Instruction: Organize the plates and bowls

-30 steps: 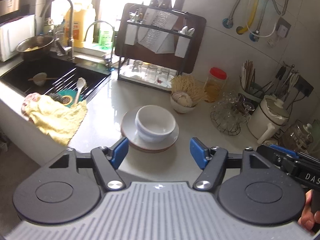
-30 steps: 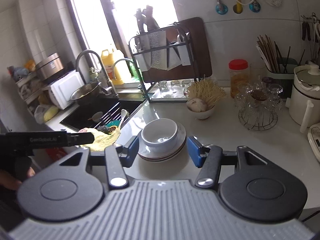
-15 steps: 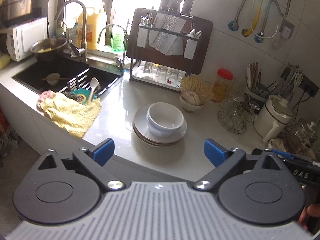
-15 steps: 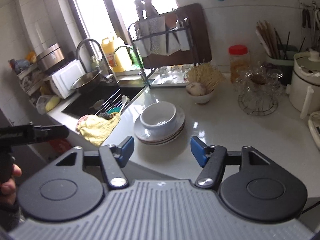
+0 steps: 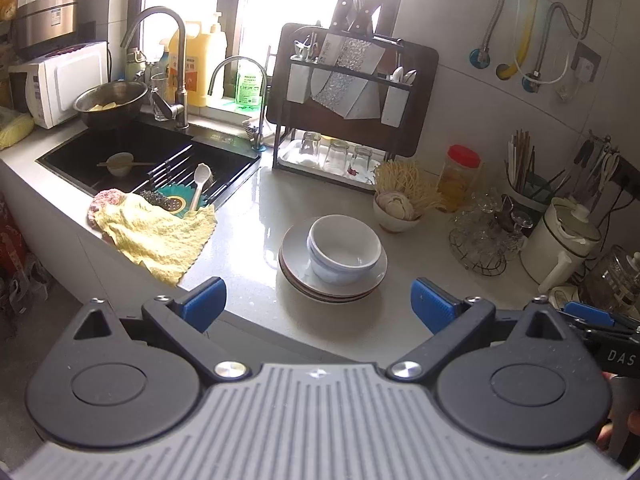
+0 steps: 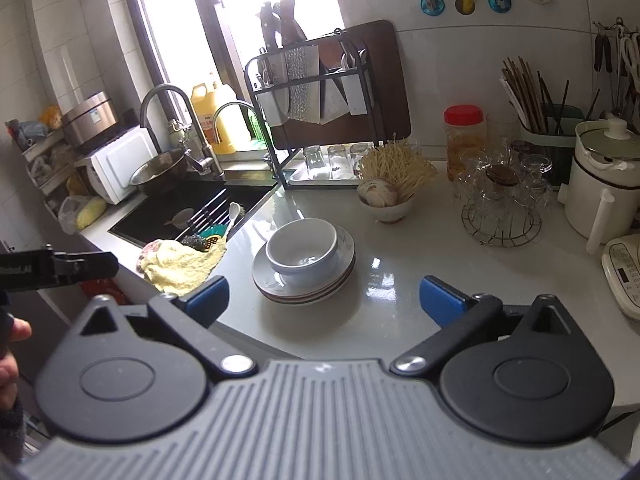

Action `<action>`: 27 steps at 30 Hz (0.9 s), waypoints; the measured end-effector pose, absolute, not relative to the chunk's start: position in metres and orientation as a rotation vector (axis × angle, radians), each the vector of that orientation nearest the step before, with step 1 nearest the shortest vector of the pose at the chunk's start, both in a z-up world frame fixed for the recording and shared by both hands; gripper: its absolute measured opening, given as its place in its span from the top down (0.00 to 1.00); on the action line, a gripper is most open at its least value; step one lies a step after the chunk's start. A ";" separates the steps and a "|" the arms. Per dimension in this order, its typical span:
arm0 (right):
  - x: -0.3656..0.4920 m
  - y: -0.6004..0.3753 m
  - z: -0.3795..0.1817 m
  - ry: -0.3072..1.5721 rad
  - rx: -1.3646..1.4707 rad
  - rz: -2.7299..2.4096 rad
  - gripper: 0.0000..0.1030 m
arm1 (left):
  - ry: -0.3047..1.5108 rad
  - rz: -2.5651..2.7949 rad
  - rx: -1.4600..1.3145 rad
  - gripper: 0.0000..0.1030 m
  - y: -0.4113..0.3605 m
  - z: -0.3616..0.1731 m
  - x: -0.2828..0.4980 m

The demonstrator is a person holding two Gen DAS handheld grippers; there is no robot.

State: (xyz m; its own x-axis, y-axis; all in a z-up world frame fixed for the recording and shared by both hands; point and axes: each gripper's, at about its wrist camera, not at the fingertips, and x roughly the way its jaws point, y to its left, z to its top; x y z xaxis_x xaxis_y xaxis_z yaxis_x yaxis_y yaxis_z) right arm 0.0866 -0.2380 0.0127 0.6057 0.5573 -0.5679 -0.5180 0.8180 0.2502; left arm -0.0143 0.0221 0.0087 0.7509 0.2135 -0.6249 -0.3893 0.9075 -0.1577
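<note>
A white bowl [image 5: 344, 248] sits nested in another on a stack of plates [image 5: 298, 280] on the pale countertop; the bowl [image 6: 302, 250] and plates [image 6: 344, 276] also show in the right wrist view. My left gripper [image 5: 318, 306] is open and empty, held back near the counter's front edge, short of the stack. My right gripper [image 6: 324, 300] is open and empty, also in front of the stack. A small bowl [image 5: 394, 212] holding garlic and dry noodles stands behind the stack.
A black sink [image 5: 152, 160] with a drying rack lies at the left, a yellow cloth [image 5: 160, 236] over its edge. A knife and cup rack [image 5: 348, 96] stands at the back. A wire stand of glasses [image 5: 486, 236], a white kettle [image 5: 564, 240] and a chopstick holder [image 5: 524, 176] are at the right.
Both grippers pulled back from the stack and opened wider. The bowls and plates have not moved.
</note>
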 end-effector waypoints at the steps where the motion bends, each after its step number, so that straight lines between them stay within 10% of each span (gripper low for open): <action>1: 0.087 -0.238 0.013 0.679 0.062 0.619 0.00 | 0.641 0.335 -0.287 0.03 0.022 0.009 -0.014; 27: 0.083 -0.231 0.014 0.685 0.035 0.621 0.00 | 0.638 0.327 -0.205 0.03 0.012 0.008 -0.013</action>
